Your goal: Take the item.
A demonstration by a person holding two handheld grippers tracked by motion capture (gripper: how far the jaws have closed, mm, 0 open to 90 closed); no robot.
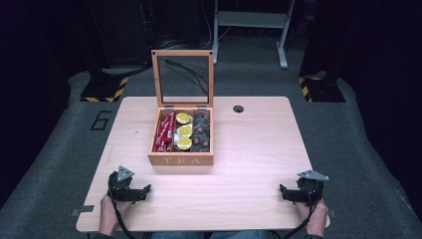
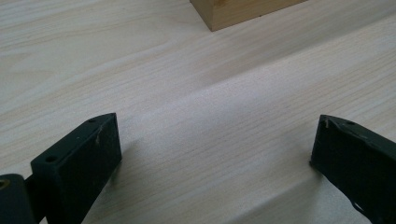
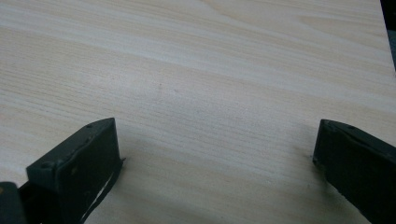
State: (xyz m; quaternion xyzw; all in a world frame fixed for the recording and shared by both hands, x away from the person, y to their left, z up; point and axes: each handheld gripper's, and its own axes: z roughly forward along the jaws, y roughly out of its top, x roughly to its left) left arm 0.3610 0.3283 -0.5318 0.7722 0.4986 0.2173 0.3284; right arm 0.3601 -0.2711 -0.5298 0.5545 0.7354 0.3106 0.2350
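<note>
Currently your left gripper [image 1: 142, 191] and right gripper [image 1: 284, 191] rest wide open, holding nothing. Ahead, between them, stands the tea box [image 1: 181, 159]; its raised lid [image 1: 183, 77] may topple if bumped.

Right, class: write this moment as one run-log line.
tea box: lid open, mid-table | left gripper: open, holding nothing, near edge | right gripper: open, holding nothing, near edge | table
</note>
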